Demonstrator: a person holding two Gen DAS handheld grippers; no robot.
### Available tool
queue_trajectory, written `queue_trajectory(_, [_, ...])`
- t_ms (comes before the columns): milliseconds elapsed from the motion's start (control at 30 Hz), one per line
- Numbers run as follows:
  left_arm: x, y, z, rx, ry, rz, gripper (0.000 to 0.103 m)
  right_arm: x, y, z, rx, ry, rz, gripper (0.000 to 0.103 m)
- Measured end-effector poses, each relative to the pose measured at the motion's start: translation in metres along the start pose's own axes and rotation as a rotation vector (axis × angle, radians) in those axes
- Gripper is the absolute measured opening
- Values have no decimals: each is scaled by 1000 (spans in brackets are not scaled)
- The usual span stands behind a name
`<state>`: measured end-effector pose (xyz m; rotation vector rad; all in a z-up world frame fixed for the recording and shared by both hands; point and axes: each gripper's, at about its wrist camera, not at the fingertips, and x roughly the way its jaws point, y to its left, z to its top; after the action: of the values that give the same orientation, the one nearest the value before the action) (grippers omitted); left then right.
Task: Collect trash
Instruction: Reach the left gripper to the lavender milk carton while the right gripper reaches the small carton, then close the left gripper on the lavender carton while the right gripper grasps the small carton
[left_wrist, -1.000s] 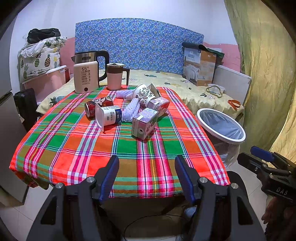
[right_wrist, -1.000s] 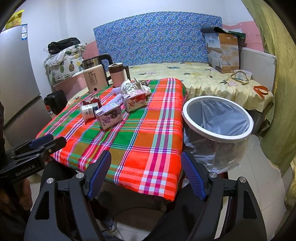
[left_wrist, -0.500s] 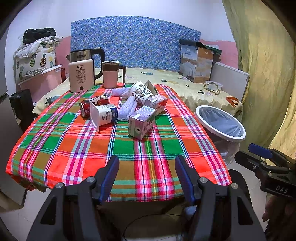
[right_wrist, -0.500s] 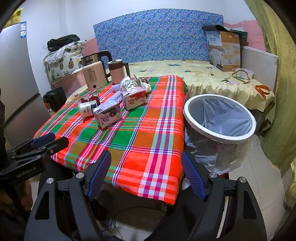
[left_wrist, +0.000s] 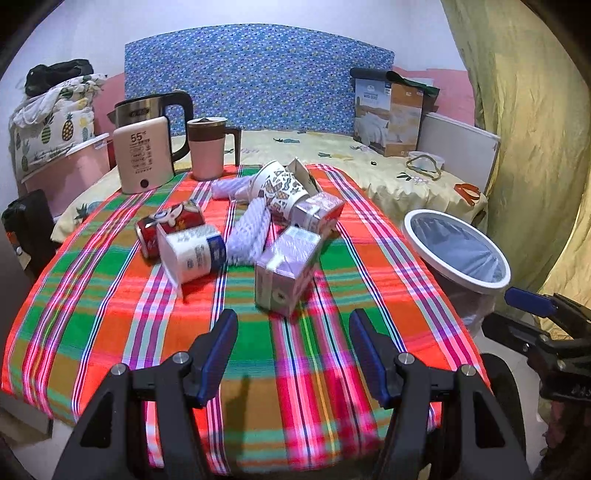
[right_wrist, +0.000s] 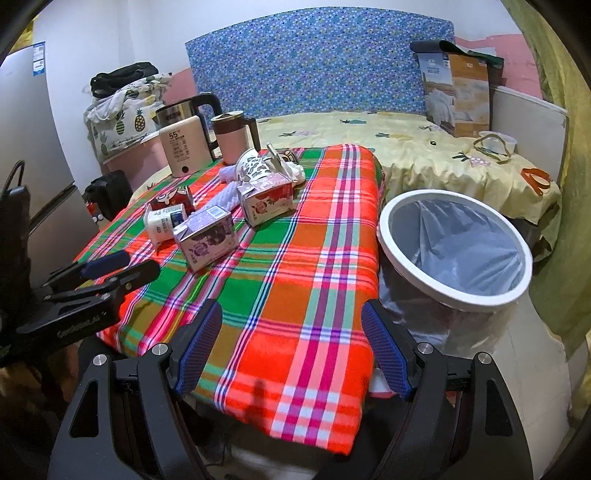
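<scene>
Left tool (left_wrist: 290, 343) wide open, nothing between the blue pads, hovering over the near edge of the desk (left_wrist: 110, 314) with its plaid cloth. Straight ahead of it: purple carton (left_wrist: 286, 271) tipped on its side, closest piece of trash. Just beyond that, a white foam sleeve (left_wrist: 249, 232) and a red-and-white carton (left_wrist: 317, 214), with a patterned paper cup (left_wrist: 279, 188) lying behind, touching the carton. Ahead and left: yogurt cup (left_wrist: 192, 254) on its side, up against a red can (left_wrist: 170, 223). Far end of the desk: kettle (left_wrist: 146, 151) and pink mug (left_wrist: 208, 147), both upright.

Right tool (right_wrist: 291, 343) also gaping open and empty, over the near corner of the cloth. Trash bin (right_wrist: 456, 251) just ahead and right of it, on the floor right beside the desk, white rim, liner bag inside, no trash visible in it. Same trash pile sitting ahead-left, well apart from the pads. Other tool poking in at the left edge of this view.
</scene>
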<state>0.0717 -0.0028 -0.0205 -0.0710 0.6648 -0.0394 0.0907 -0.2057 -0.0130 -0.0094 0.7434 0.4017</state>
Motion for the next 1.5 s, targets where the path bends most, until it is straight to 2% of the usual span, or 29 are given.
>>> queue_trajectory(500, [65, 2, 25, 88, 47, -37, 65, 25, -3, 17, 0, 40, 4, 79])
queue_trajectory(533, [67, 1, 25, 92, 49, -48, 63, 27, -3, 19, 0, 44, 3, 79])
queue_trajectory(633, [72, 1, 25, 84, 59, -63, 42, 35, -3, 25, 2, 56, -4, 79])
queue_trajectory(667, [73, 2, 25, 75, 62, -69, 39, 37, -3, 27, 3, 57, -3, 79])
queue_trajectory(900, [58, 20, 22, 6, 35, -66, 39, 61, 1, 48, 17, 52, -3, 79])
queue_trajectory(1133, [49, 41, 19, -56, 22, -58, 39, 104, 23, 76, 33, 63, -3, 79])
queue_trajectory(1300, [48, 55, 17, -86, 21, -53, 39, 131, 35, 85, 80, 77, 1, 79])
queue_trajectory(1500, [52, 63, 15, -98, 25, -58, 39, 143, 29, 83, 132, 97, -30, 79])
